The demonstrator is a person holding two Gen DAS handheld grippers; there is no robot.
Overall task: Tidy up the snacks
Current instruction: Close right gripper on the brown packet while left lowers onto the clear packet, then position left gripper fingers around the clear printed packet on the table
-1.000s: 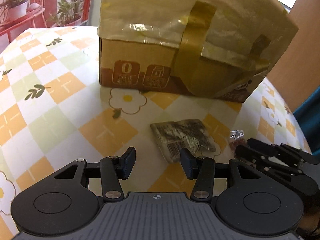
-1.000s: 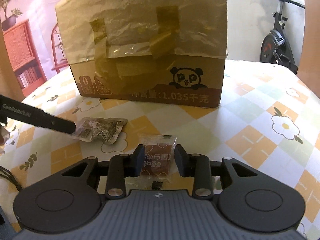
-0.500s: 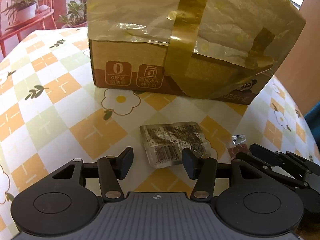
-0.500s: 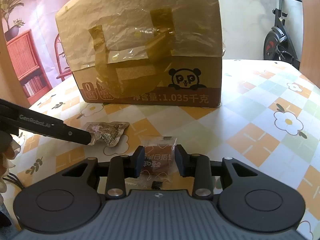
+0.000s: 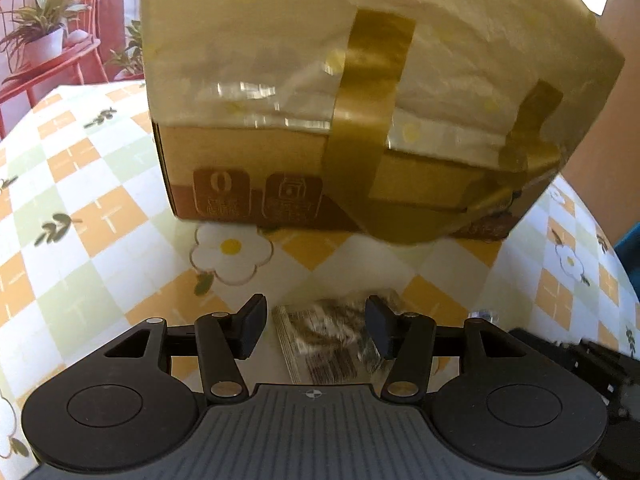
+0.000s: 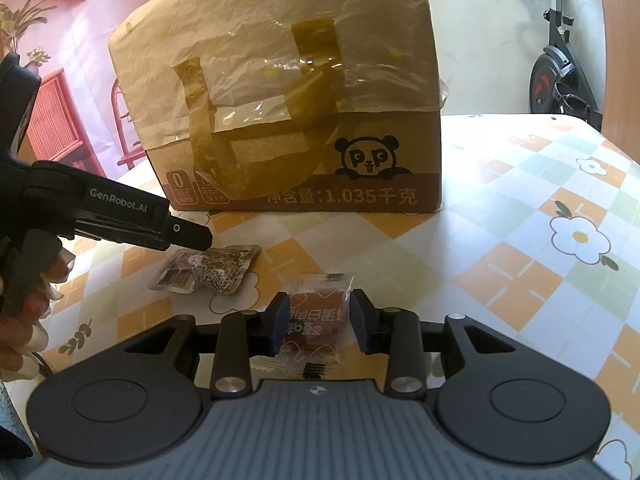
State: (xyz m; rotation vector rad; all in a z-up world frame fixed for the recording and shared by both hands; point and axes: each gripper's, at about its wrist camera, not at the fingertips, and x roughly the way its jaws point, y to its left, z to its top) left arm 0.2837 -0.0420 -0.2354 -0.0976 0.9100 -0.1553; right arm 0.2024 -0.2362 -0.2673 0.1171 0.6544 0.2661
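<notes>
Straddling a clear vacuum-sealed snack pouch point(image 5: 332, 340), the left gripper point(image 5: 316, 330) has its jaws parted, with a gap showing on the left side; the right pad looks close to or overlapping the pouch's edge, though blur keeps me from telling whether it touches. The pouch lies flat on the checkered tablecloth point(image 5: 92, 216), directly between and below the fingertips, with the taped cardboard box point(image 5: 320, 120) standing well ahead. It reads as light, thin and crinkly, with a lumpy dark filling and flat sealed margins; the glossy film is probably slippery, so closing across the thicker middle should hold better than pinching a bare edge.

The right gripper point(image 6: 318, 322) is clamped on a small clear-wrapped brown snack point(image 6: 316, 318), pads pressing its two sides. That packet looks soft and light too; its loose wrapper could slide, but the grip sits on the solid piece inside.
</notes>
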